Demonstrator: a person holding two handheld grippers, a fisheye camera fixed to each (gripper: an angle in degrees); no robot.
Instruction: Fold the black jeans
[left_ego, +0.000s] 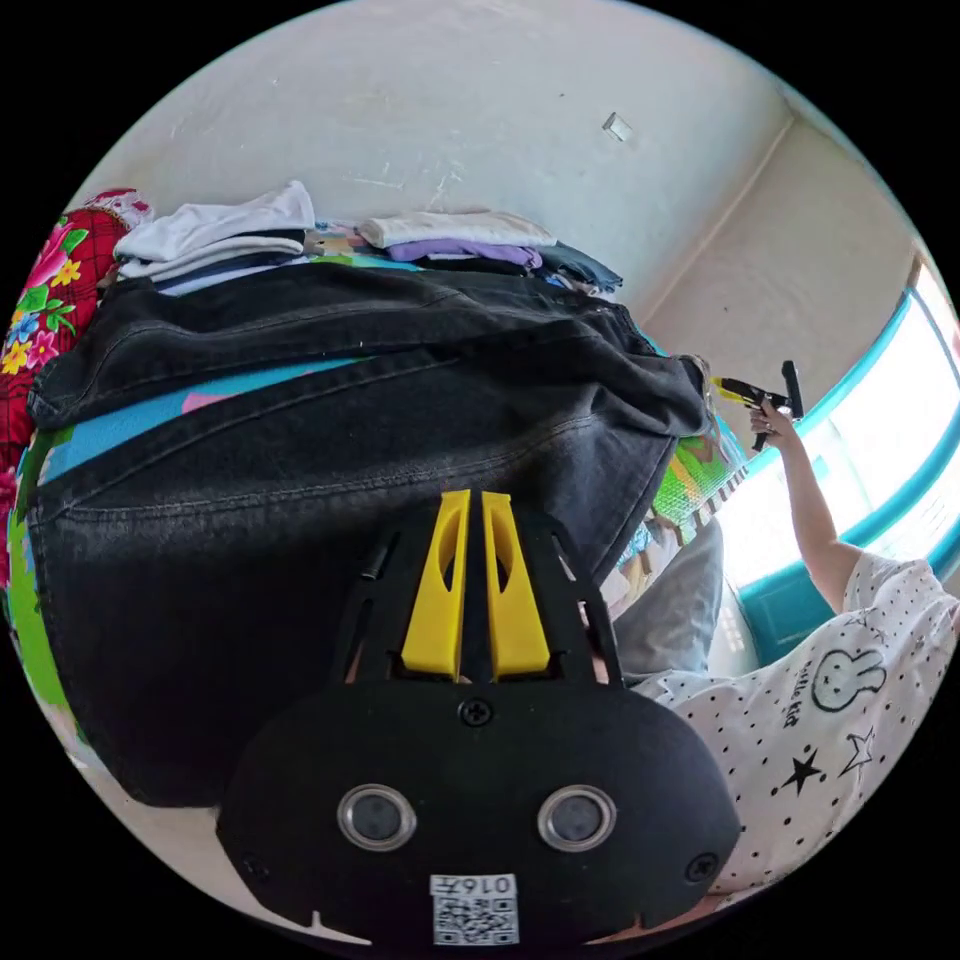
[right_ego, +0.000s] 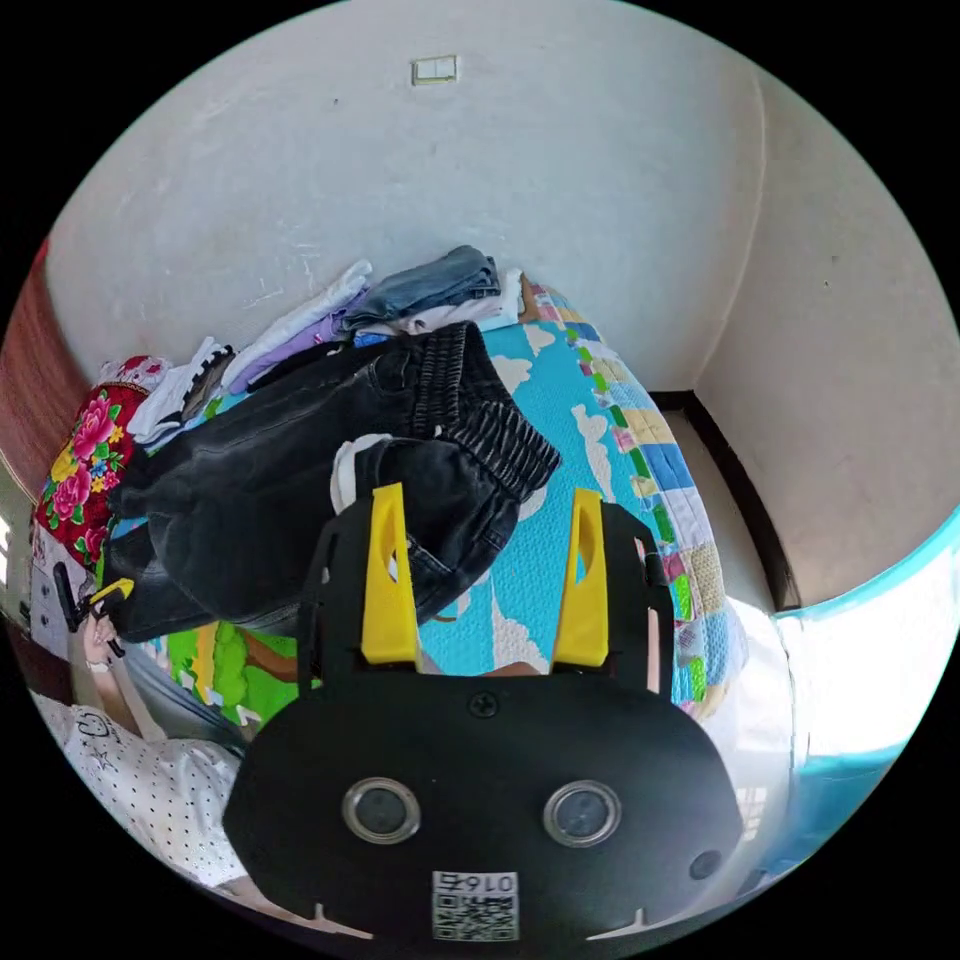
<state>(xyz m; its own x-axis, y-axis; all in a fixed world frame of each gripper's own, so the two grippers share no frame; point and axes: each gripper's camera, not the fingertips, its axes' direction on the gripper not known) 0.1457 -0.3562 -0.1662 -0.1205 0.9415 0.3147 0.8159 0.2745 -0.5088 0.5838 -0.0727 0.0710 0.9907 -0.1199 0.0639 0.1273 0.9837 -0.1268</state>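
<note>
Two grippers worked over the black jeans (right_ego: 300, 480), which lay spread across the bright patterned mat (right_ego: 600, 420). Beside the jeans' leg end, the left gripper (left_ego: 476, 500) had its yellow jaws pressed together, apparently pinching denim. Near their elastic waistband, the right gripper (right_ego: 490, 500) hovered with jaws spread. Beyond the jeans, folded clothes (left_ego: 330, 235) sat against the wall.

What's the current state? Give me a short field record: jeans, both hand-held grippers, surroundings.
jeans: black jeans lying crumpled on the colourful bed cover, elastic waistband toward the right gripper view
left hand-held gripper: jaws closed together, over the denim; whether cloth is pinched cannot be told
right hand-held gripper: jaws wide apart, nothing between them, beside the waistband
surroundings: folded clothes stacks along the wall; floral pillow at one end
</note>
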